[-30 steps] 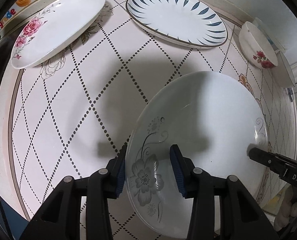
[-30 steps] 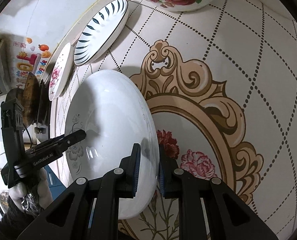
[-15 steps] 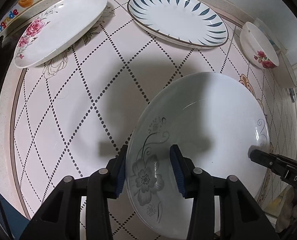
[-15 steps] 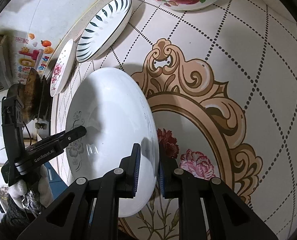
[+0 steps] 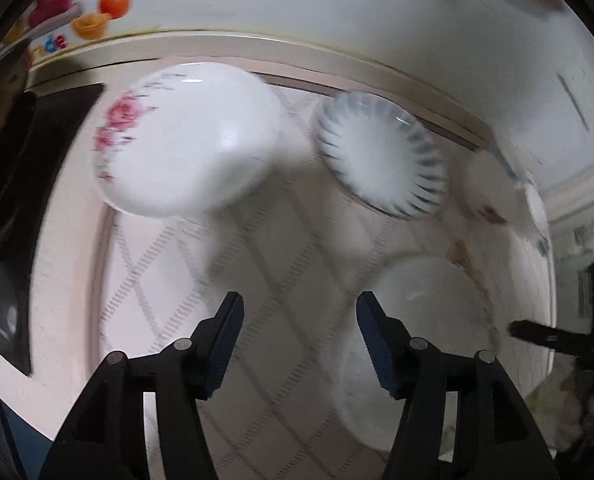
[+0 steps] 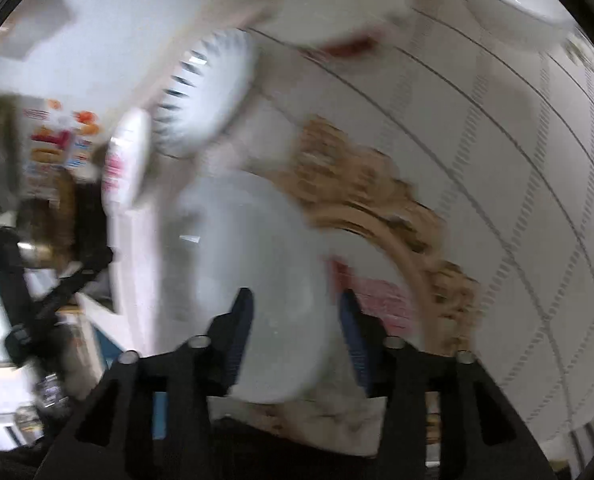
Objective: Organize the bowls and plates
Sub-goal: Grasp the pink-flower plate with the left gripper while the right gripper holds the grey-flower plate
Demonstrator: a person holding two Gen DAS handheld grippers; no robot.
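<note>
white plate [image 5: 417, 320] flat on table, seemingly unheld, two plates [image 5: 185, 140] behind

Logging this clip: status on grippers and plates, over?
Left gripper open, empty. Right gripper open around grey-flower plate. Pink-flower plate, blue-striped plate ahead. Frames blurred.

Motion blur smeared nearly everything, so very little could be read. Up and far to the left of the left gripper [image 5: 299, 336], a colourful sticker [image 5: 63, 24] on the wall, printed with fruit pictures, showed the red letters "de", the tail of a longer word cut off by the frame edge. No other lettering, in either the left or the right wrist view, was legible.
</note>
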